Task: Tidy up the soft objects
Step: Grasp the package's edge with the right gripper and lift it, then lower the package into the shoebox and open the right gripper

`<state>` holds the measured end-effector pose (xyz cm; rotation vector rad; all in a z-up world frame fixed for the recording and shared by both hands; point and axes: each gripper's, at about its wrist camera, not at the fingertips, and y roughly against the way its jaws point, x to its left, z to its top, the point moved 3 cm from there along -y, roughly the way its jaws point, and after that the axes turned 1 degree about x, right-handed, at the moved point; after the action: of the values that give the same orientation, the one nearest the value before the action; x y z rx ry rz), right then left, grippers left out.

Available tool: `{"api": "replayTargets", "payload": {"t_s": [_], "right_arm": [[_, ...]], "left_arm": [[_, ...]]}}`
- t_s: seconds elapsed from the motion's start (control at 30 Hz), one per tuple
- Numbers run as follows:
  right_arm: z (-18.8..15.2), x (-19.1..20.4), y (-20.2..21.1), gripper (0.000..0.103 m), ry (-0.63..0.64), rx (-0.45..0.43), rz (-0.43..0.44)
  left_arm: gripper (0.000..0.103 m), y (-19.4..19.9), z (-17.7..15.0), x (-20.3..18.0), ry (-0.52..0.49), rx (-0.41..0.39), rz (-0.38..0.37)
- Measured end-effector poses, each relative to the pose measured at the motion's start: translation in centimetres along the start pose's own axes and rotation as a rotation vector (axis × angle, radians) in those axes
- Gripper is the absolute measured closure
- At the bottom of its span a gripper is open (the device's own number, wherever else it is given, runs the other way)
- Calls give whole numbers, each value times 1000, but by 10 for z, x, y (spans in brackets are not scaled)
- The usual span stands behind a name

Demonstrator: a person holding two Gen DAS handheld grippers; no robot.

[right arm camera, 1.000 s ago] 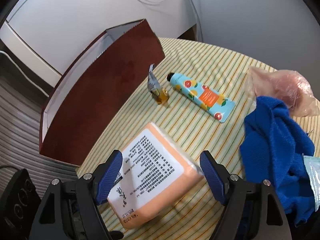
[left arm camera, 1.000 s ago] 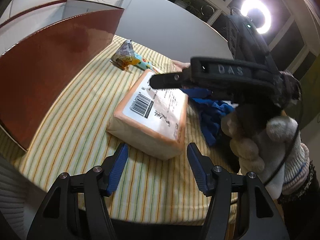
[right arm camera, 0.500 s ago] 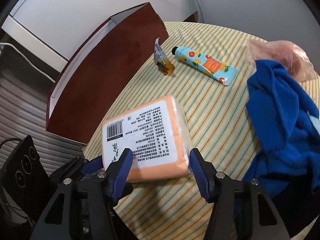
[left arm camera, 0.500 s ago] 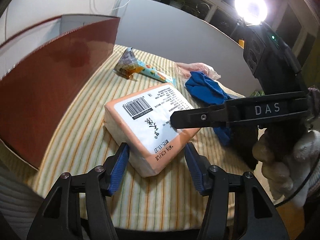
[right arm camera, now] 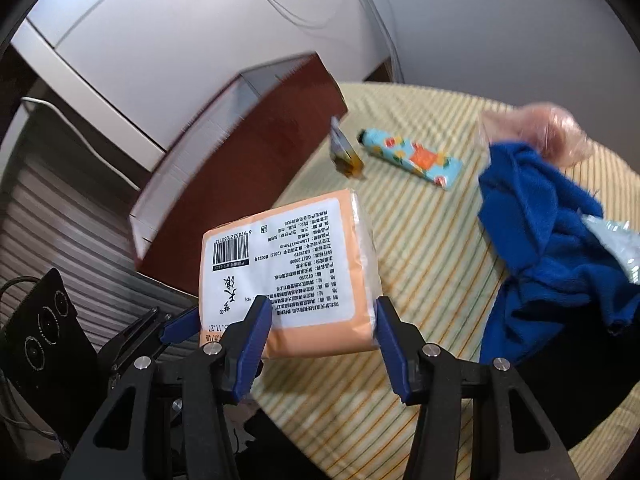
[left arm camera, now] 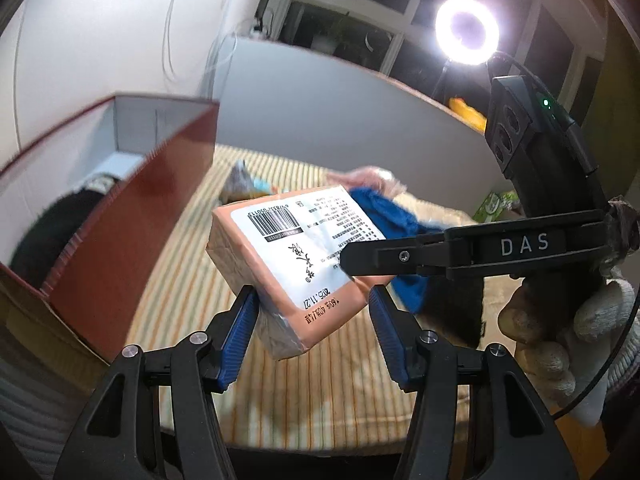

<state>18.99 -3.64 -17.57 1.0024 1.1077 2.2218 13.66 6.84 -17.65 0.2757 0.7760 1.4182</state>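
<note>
Above the striped tabletop (right arm camera: pixel 420 240), an orange tissue pack (left arm camera: pixel 296 256) with a white barcode label hangs tilted, gripped by the left gripper (left arm camera: pixel 314 334); the right gripper's (right arm camera: pixel 320 344) jaws are closing around it. Motion blur smears the blue cloth (right arm camera: pixel 552 232), and the red box (left arm camera: pixel 120 216) is cut off.

A second ago the orange tissue pack (left arm camera: pixel 296 264) lay flat on the striped surface (left arm camera: pixel 192 280); now it is lifted clear of it and tilted, gripped by both claws. The left claw (left arm camera: pixel 312 324) has narrowed onto its near corner. The right claw (right arm camera: pixel 320 328) is closing, pack between its jaws.
</note>
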Motion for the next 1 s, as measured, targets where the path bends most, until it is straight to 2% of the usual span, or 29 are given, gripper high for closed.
{"api": "replayTargets", "payload": {"t_s": [0.3, 0.6, 0.8, 1.0], "right_arm": [[37, 54, 30, 54, 84, -109, 32], [94, 111, 10, 54, 163, -155, 62], [134, 135, -18, 54, 204, -166, 72], [164, 131, -55, 54, 190, -146, 90]], "left_arm": [[48, 48, 43, 20, -47, -117, 31], [48, 59, 92, 74, -38, -186, 124], [48, 48, 115, 105, -33, -184, 180], [48, 29, 126, 132, -15, -139, 204]]}}
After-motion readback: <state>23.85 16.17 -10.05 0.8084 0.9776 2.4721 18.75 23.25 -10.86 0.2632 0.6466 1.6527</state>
